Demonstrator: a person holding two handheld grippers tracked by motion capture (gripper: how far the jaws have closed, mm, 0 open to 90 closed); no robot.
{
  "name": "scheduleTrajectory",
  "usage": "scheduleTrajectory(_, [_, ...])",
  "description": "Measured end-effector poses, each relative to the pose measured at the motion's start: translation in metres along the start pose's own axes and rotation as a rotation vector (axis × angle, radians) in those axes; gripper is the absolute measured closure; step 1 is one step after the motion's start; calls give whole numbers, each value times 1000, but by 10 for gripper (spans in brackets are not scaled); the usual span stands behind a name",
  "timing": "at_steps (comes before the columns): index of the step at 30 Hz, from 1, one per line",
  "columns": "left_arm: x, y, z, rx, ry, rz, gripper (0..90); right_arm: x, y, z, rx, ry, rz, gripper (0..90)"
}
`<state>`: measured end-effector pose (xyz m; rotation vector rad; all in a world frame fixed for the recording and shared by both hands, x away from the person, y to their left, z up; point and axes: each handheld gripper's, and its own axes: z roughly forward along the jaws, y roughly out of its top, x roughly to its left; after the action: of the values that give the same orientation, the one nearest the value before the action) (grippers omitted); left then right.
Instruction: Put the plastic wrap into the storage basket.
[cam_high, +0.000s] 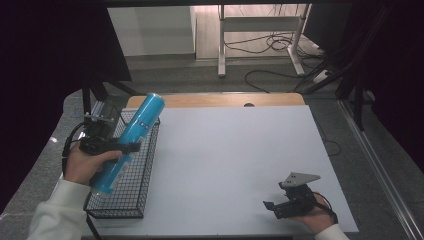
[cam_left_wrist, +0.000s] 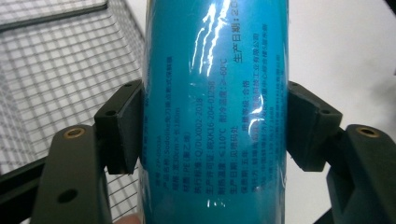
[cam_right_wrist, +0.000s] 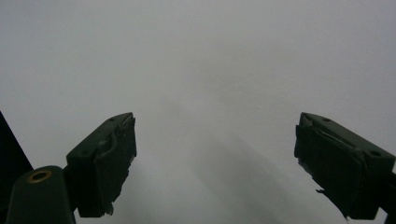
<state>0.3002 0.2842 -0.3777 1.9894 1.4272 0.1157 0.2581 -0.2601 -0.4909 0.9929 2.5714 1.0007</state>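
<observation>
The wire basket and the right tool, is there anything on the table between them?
No. In the high view, only bare white tabletop lies between the black wire basket and the right tool.

table (cam_high: 235, 150): white top, wooden far edge | black wire basket (cam_high: 131, 192) at left edge

A glossy blue tube (cam_high: 129, 141) with dark printed text on its wrap (cam_left_wrist: 215, 112), long and cylindrical, tilts with its upper end away from the person, above a black wire basket (cam_high: 131, 200) at the table's left edge
</observation>
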Motion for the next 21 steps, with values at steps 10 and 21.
scheduleTrajectory(10, [28, -12, 11, 0, 65, -98, 312, -1, 0, 1, 6, -4, 2, 136])
scheduleTrajectory(21, [48, -22, 32, 56, 152, -156, 312, -2, -1, 2, 12, -6, 4, 136])
